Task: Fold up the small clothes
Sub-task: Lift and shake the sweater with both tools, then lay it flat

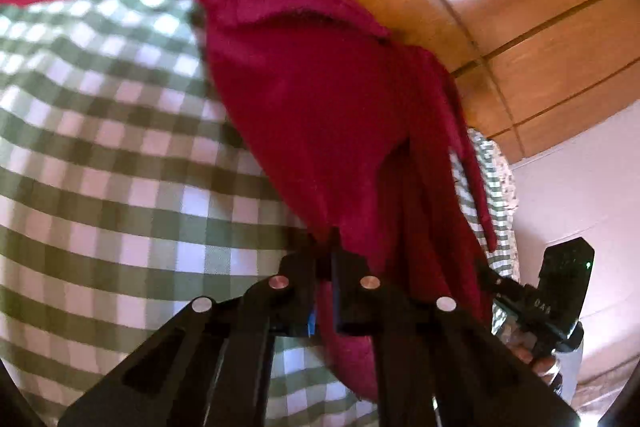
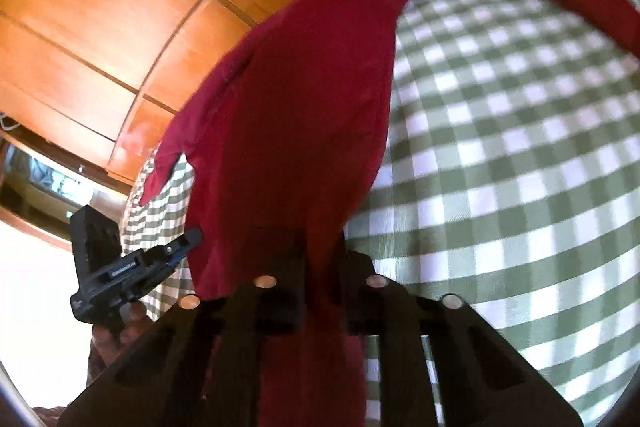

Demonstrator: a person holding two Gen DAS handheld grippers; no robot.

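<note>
Over a table covered in a green-and-white checked cloth [image 1: 100, 163], two hand-held tongs grip one dark red garment [image 1: 320, 115] and lift it.

From the left wrist camera, the left gripper [image 1: 324, 267] sits at 6 o'clock, its two black fingers drawn almost together with red fabric pinched between them. The garment rises from that pinch toward 12 o'clock, and one long strip of it trails off toward 10 o'clock, lying on the checked cloth. At 4 o'clock, the right gripper [image 1: 486, 269] shows at the garment's far edge, with a human hand [image 1: 540, 363] on its handle.

From the right wrist camera, the right gripper's fingers stand at 6 o'clock, likewise nearly closed, with red cloth bunched in the narrow gap and hanging below it. The garment fills the middle of this view and stretches toward 1 o'clock. At 8 o'clock, the left gripper's narrow tip meets the garment's hem.

Behind everything, orange-brown wood panelling [image 2: 100, 7] curves across the top.

This looks like the lift-and-spread step: the garment is held up at two points, not yet folded. The next move likely calls for both tongs to keep their pinch, carry the held edge across, and lay it down flat on the rest of the garment.
</note>
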